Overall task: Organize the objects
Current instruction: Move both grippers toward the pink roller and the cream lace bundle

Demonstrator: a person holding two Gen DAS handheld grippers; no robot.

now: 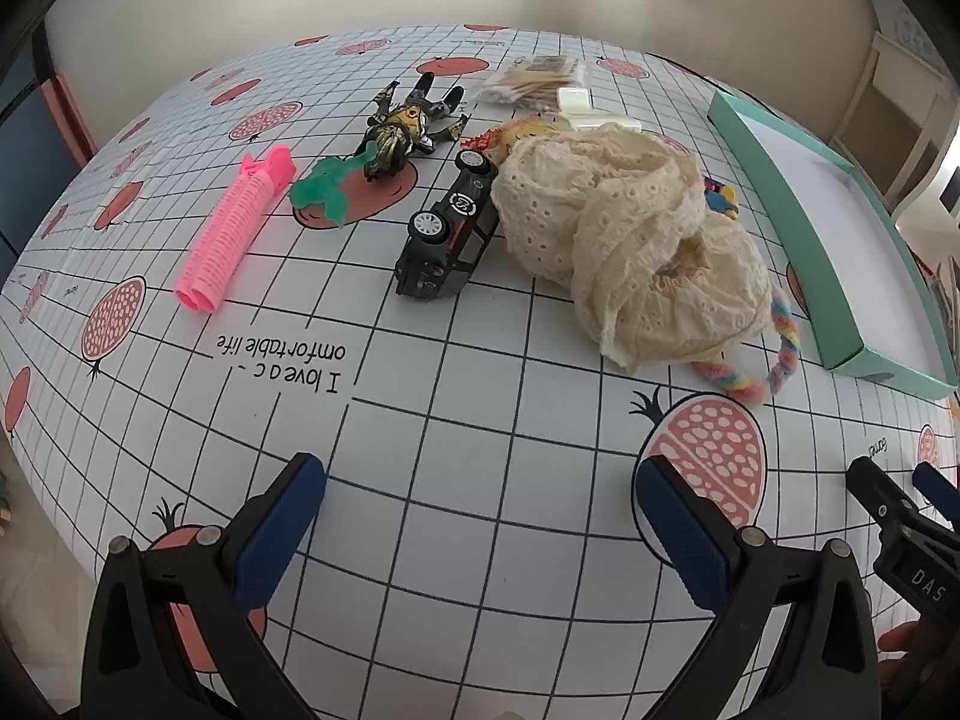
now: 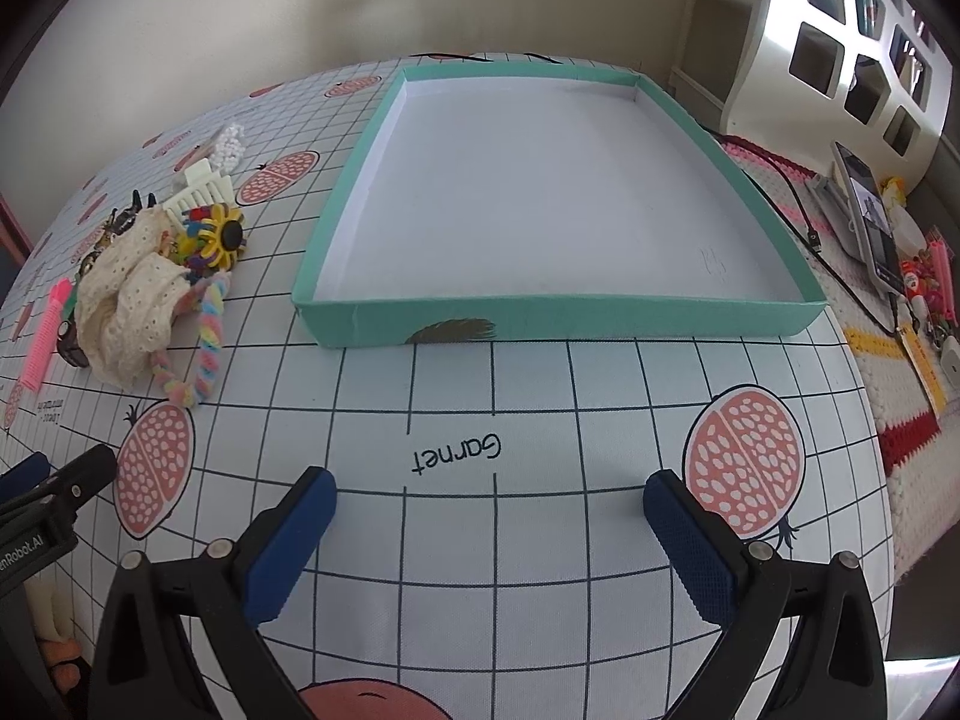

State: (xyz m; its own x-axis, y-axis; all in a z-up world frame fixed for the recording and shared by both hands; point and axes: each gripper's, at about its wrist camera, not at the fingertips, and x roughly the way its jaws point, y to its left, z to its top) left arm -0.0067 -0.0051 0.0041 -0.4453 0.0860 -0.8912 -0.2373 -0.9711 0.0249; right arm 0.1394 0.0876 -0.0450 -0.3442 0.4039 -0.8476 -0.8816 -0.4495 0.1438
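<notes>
A pile of small items lies ahead of my left gripper (image 1: 480,483), which is open and holds nothing: a pink hair roller (image 1: 231,231), a green rubbery toy (image 1: 324,189), a dark robot figure (image 1: 402,126), a black toy car (image 1: 450,234), cream lace fabric (image 1: 624,228), a pastel fuzzy loop (image 1: 774,360), a bag of cotton swabs (image 1: 534,81) and a cream comb (image 1: 594,114). A shallow teal box (image 2: 354,192) with a bare white floor sits straight ahead of my right gripper (image 2: 489,498), also open. A sunflower clip (image 2: 222,237) lies beside the lace fabric (image 2: 129,306).
A grid-patterned tablecloth (image 2: 456,420) with pomegranate prints covers the table. Right of the table are a crocheted mat (image 2: 900,450), a phone on a stand (image 2: 870,210) with a cable, small trinkets and a white shelf unit (image 2: 840,48). The other gripper shows at frame edge (image 1: 912,534).
</notes>
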